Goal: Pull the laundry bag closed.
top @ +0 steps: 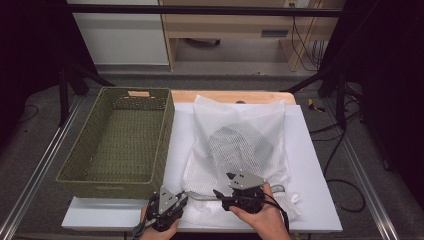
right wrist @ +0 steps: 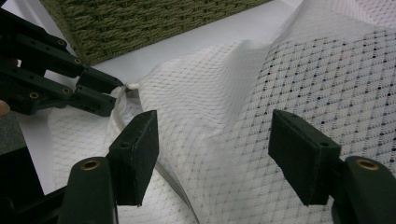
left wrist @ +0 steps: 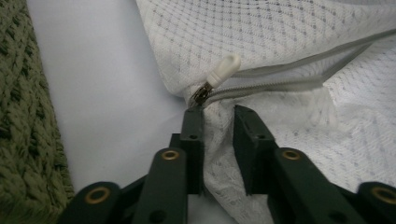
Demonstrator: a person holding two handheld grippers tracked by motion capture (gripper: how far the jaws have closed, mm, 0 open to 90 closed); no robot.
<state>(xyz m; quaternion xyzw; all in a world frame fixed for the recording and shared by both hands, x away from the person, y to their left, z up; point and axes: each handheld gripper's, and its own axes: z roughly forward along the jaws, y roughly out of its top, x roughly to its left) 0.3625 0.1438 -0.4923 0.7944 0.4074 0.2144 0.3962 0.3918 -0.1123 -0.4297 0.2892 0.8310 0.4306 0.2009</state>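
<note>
Nearly Gripped: Left Claw Pinches Laundry Bag Corner by the Zipper

Now the left gripper [left wrist: 218,116] has its jaws drawn narrow around a fold of the white mesh laundry bag [left wrist: 280,42], seemingly clamped on it. Just beyond its tips sits the zipper pull [left wrist: 223,71], at the closed end of the zipper. Further right, the right gripper [right wrist: 215,140] hovers wide open over the mesh, holding nothing. Left of both stands the woven green basket [top: 165,130], empty. Unzipping looks barely begun.

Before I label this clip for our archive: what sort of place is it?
Probably a lab recording station: a black frame spans the white table, loose cables trail on grey floor, plain cabinets behind.
</note>
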